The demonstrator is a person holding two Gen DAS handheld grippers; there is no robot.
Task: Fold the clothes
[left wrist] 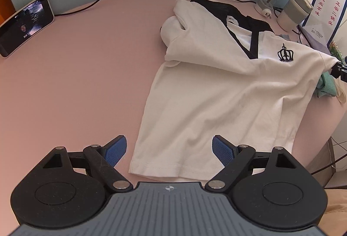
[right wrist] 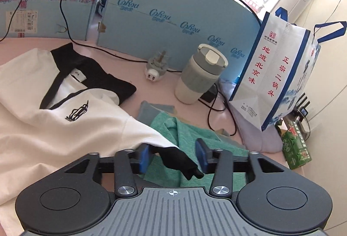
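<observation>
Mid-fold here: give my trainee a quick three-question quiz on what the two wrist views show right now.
1. True or false: the left gripper holds the white shirt's hem.
2. What lies between the right gripper's jaws? A) black sleeve cuff B) cable C) nothing
3. Which emblem is on the shirt's chest?

Key: 1 false, its jaws stand open above the hem. 2 A, though the pads are not pressing on it. 3 a black crown.
</observation>
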